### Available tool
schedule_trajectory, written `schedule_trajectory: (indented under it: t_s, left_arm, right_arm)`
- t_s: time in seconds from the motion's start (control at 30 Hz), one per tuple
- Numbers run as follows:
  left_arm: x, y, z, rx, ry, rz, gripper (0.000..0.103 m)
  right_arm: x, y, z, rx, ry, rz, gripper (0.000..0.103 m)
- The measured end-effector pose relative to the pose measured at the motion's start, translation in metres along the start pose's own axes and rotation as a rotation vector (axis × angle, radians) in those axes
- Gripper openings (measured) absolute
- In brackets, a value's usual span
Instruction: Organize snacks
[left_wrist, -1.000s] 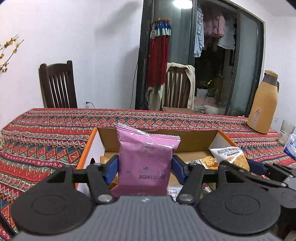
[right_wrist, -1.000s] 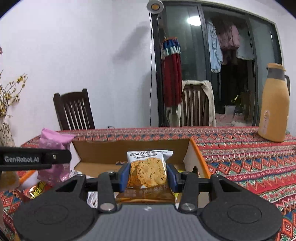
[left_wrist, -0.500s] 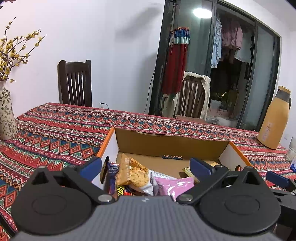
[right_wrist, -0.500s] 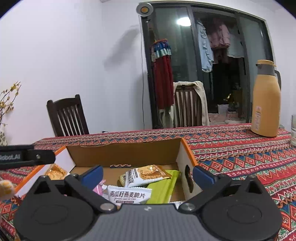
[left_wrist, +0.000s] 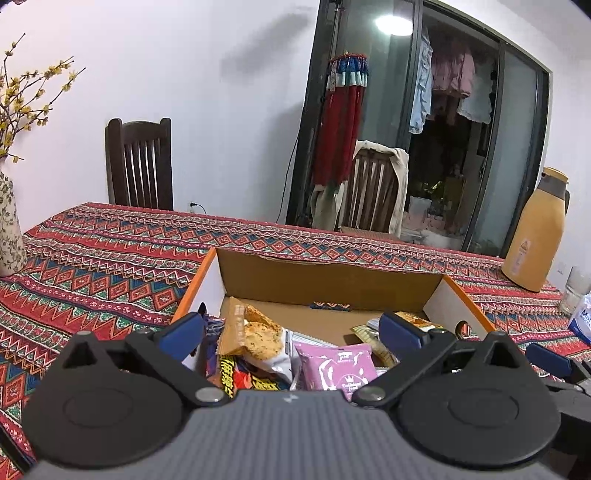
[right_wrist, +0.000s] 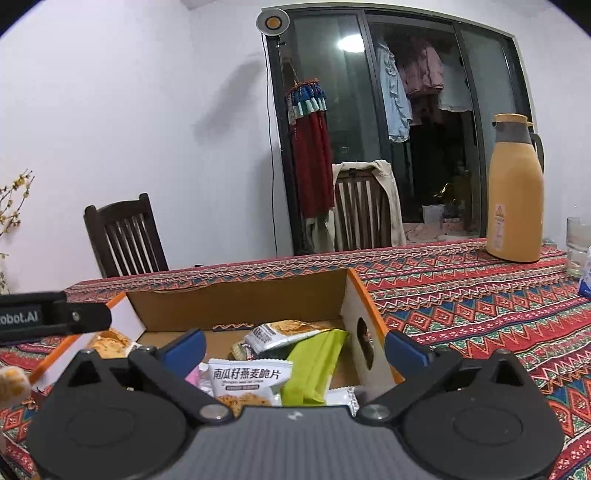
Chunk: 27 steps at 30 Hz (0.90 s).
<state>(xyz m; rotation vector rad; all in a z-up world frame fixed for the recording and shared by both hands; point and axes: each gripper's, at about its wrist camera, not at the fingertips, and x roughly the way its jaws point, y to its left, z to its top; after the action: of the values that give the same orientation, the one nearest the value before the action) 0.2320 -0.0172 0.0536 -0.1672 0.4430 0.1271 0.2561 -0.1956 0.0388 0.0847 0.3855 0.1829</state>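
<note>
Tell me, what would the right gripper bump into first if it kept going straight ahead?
Probably the snacks in the cardboard box. The right gripper is open and tilted down over it, so the white oat-crisp packet looks closest, beside the green packet. Depth is hard to judge.

Open-topped brown cardboard box with orange-edged side flaps (left_wrist: 332, 284) sits on the red patterned woven tablecloth (left_wrist: 110, 266); top unobstructed, entry from above free. Far half of box floor bare. Near half crowded: pink foil snack packet (left_wrist: 334, 365), orange cracker packet (left_wrist: 251, 334), white oat-crisp packet with black print (right_wrist: 247, 380), lime-green wrapper (right_wrist: 314, 363). Raised box walls block sideways approach. Cloth left of box open up to the floral ceramic vase (left_wrist: 9, 229) at the far left edge. Right side open cloth too, until tall tan thermos jug (right_wrist: 515, 192) and clear drinking glass (right_wrist: 578, 240). Other black gripper body (right_wrist: 44, 317) juts in beside the box's left flap.
</note>
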Motion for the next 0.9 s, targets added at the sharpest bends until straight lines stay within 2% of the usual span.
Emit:
schedule_trajectory:
  t_s: [0.3,0.9]
  left_arm:
    - [0.0076,0.0025,-0.0018,-0.003,0.033,-0.015,0.103]
    - [0.0069,0.0027,-0.0025,0.007,0.047,-0.028,0.103]
  right_arm:
    - [-0.0023,0.0023,-0.0009,-0.009,0.015,0.006,0.103]
    - [-0.0066,0.0026,-0.0012,-0.02,0.012,0.01,0.103]
